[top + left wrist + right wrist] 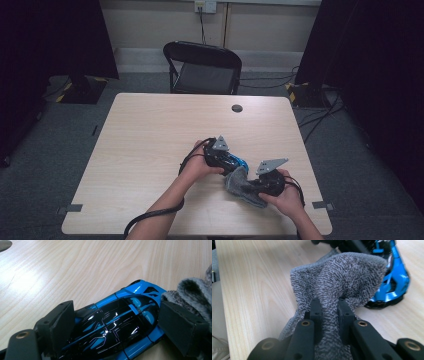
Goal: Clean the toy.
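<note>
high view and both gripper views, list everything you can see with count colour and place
toy car: 1, blue and black, on the table near the front right, between the left claw's pads
cloth: 1, grey, bunched beside the car, pinched in the right claw
table: 1, light wood, centre
round cap: 1, dark, far side of the tabletop
folding chair: 1, black, behind the table
wall socket: 1, pale, on the back wall
left claw: 1, black, around the car
right claw: 1, black, shut on the cloth
hands: 2, at the near edge, left, right
</note>
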A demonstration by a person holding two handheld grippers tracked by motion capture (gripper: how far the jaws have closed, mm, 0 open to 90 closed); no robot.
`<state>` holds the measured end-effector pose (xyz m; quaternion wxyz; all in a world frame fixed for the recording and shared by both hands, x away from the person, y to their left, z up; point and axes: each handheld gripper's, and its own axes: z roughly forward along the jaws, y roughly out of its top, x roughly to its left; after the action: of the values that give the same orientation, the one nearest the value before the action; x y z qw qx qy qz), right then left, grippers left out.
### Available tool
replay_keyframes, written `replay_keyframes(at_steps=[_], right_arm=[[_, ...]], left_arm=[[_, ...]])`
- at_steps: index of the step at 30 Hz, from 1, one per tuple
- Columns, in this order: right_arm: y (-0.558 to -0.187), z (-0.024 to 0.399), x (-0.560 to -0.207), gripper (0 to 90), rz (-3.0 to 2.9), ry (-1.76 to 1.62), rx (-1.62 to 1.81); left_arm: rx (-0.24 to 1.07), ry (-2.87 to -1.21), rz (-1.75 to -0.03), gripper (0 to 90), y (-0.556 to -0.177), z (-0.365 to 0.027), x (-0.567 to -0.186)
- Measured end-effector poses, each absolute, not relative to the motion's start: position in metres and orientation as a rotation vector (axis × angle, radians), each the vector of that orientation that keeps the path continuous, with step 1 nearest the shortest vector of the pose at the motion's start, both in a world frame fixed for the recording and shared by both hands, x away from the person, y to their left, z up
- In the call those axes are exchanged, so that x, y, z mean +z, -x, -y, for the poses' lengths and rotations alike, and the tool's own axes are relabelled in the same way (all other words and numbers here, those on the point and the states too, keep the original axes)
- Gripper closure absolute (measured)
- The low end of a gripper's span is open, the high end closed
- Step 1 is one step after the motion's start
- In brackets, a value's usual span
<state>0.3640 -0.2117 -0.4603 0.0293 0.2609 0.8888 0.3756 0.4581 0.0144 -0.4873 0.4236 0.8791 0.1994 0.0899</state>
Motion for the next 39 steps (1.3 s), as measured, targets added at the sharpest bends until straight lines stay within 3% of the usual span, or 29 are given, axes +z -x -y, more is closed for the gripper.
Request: replay_keyframes(at_steps=[12, 22, 39], right_arm=[[-0.373, 0.253, -0.435, 78.7, -2.523, -0.966, 1.355], [-0.391, 0.272, -0.444, 78.7, -2.277, -1.167, 1.217], [-0.416, 0.245, -0.482, 78.5, -2.443, -1.087, 0.997]], left_arm=[[0.224, -2.2, -0.494, 14.2, -0.458, -0.015, -0.488], [0.221, -2.195, -0.493, 14.3, -0.458, -0.014, -0.488], [0.223, -2.169, -0.495, 14.2, -0.456, -0.015, -0.49]])
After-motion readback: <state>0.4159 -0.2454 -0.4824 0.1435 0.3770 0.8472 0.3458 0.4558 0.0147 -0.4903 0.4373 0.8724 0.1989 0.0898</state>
